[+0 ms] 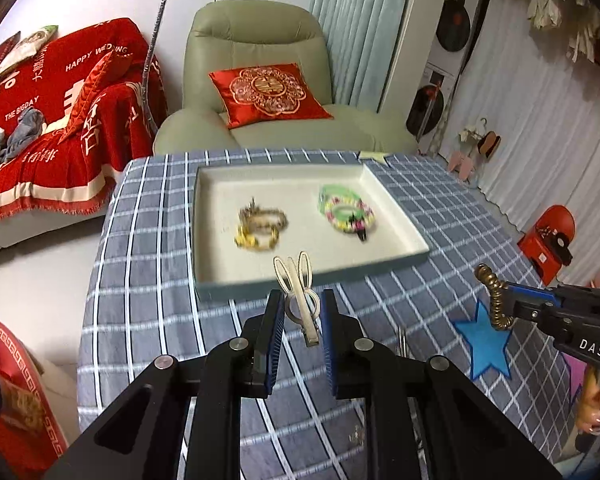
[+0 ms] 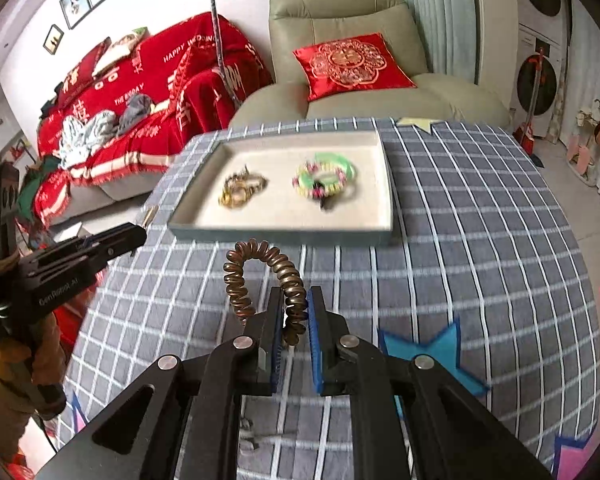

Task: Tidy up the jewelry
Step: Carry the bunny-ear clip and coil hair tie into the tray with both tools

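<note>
On the checked tablecloth [image 1: 148, 264], the tray [image 1: 396, 216] holds bracelets [image 1: 346, 212]; left tongs [image 1: 302, 308] grip a hair clip [image 1: 300, 292], right tongs [image 2: 294, 312] a coiled bracelet [image 2: 260, 264].

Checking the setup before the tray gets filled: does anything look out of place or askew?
Little stands out. The tray sits flat on the checked cloth, with gold pieces and green bracelets in two separate heaps. A small metal item lies loose on the cloth, outside the tray; too small to identify.
</note>
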### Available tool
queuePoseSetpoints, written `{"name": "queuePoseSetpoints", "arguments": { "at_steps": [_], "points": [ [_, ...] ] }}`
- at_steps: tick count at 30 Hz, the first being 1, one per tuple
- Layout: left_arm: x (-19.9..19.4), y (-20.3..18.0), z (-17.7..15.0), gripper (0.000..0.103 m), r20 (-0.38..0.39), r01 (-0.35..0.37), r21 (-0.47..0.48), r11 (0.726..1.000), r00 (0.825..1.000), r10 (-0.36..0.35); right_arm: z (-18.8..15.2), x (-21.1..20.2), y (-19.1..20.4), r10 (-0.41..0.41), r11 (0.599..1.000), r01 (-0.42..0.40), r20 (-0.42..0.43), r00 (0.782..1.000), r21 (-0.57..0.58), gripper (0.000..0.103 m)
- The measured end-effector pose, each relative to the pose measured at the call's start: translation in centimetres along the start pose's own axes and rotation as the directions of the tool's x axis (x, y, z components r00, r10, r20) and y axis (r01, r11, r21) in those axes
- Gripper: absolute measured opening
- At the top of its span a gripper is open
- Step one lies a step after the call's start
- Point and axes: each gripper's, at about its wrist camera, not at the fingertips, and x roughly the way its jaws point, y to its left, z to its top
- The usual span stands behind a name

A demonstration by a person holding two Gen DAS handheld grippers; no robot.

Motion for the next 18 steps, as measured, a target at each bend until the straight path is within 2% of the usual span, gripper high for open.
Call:
{"name": "queuePoseSetpoints", "arguments": {
  "at_steps": [10, 18],
  "points": [
    [2.8, 1.1, 4.1, 0.034, 0.013, -0.030, 0.003, 1.000, 0.999, 0.030, 4.9, 4.2, 0.2, 0.026, 1.000, -0.026, -0.027, 0.999, -0.003, 0.013],
    [6.8, 1.9, 5.4, 0.034, -0.014, -0.062, -0.018, 0.998, 0.998, 0.062, 7.3, 8.8, -0.4, 0.030, 0.999, -0.029, -0.074, 0.997, 0.013, 0.013]
  ]
}}
